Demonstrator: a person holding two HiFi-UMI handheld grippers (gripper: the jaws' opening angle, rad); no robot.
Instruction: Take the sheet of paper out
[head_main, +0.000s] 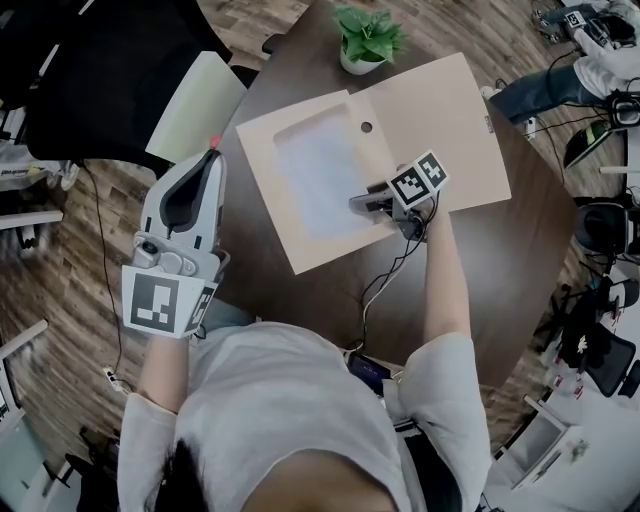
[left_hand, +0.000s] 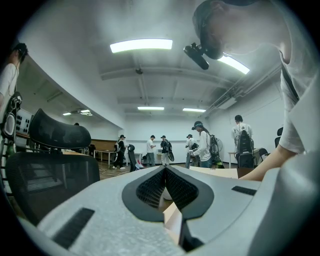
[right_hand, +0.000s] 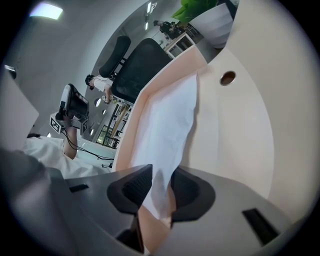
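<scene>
A tan folder (head_main: 440, 110) lies open on the dark round table (head_main: 520, 240). Its left half is a pocket with a cut-out, and a white sheet of paper (head_main: 320, 180) shows inside it. My right gripper (head_main: 358, 200) points down at the sheet's near right edge. In the right gripper view the sheet (right_hand: 167, 125) bulges up off the folder (right_hand: 240, 125) and its edge runs between the right gripper's (right_hand: 161, 177) pads, with a gap still showing. My left gripper (head_main: 212, 148) is held up beyond the table's left edge, away from the folder, jaws together and empty (left_hand: 164, 169).
A potted green plant (head_main: 367, 40) stands at the table's far edge, just behind the folder. A pale chair (head_main: 195, 105) sits at the table's left. A cable (head_main: 385, 285) trails from the right gripper across the table. Several people stand far off in the room (left_hand: 202, 145).
</scene>
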